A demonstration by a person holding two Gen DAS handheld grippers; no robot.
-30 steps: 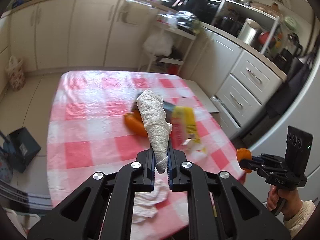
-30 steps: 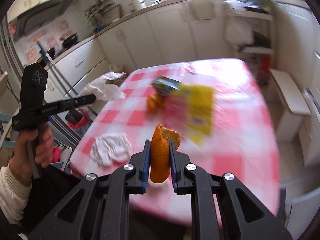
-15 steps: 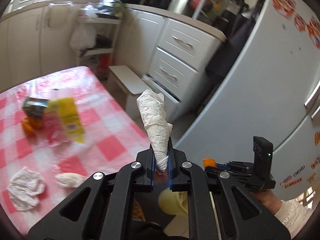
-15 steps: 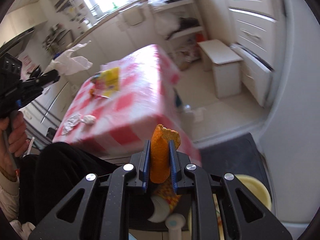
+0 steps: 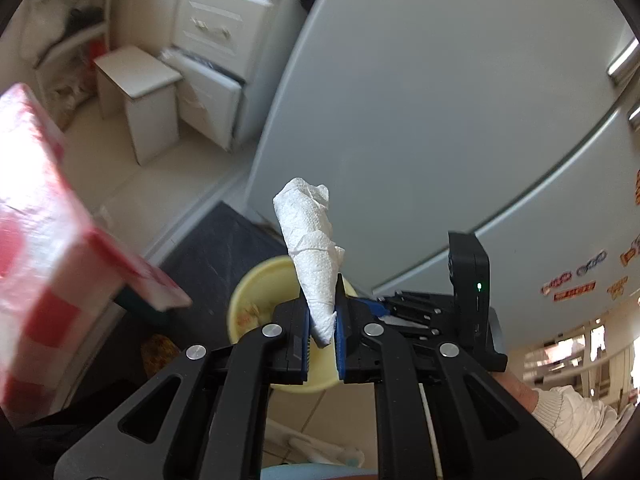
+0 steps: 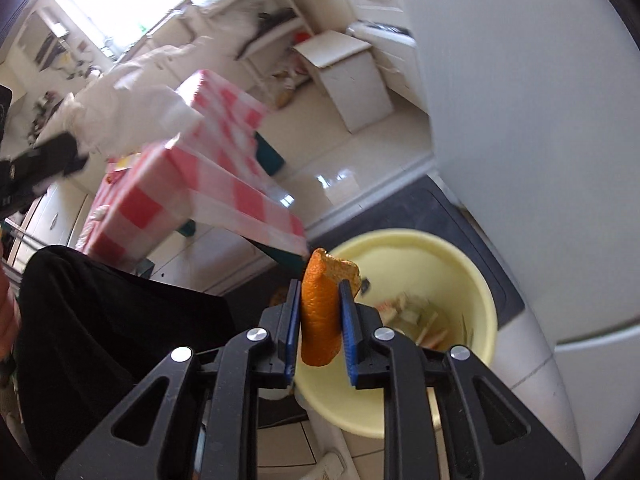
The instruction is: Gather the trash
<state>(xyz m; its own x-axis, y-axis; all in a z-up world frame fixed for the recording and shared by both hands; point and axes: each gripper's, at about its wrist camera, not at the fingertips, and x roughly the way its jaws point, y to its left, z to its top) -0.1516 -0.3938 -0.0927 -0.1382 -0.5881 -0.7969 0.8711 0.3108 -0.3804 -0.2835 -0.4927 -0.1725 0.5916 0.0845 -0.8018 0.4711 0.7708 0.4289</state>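
Now your left gripper (image 5: 322,330) is closed tightly on a twisted white paper towel (image 5: 312,252). The blue pads pinch its narrow lower end, and the wide end stands up and away from the fingers. Behind and below the towel you see the yellow bin (image 5: 256,288) on the floor, partly hidden by the gripper. The bin stands on a dark mat (image 5: 212,248) in front of the grey fridge (image 5: 440,100). On the right side of this view, your right gripper (image 5: 400,304) is just beside the left one, with its black camera housing standing above it and a white sleeve (image 5: 568,416) behind.

In the right wrist view, your right gripper (image 6: 320,320) has an orange peel (image 6: 322,308) between its blue pads, and the jaws are opening at this moment. The peel is upright and both pads touch its sides; it is not falling. It is over the near rim of the yellow bin (image 6: 472,272), which already contains some scraps at the bottom.

The table with the red and white checked cloth (image 6: 224,184) is to the left, well apart from the bin. The left gripper (image 6: 36,160) with its paper towel (image 6: 128,108) appears blurred at the left edge of this view. Your dark trouser leg (image 6: 112,316) fills the lower left.
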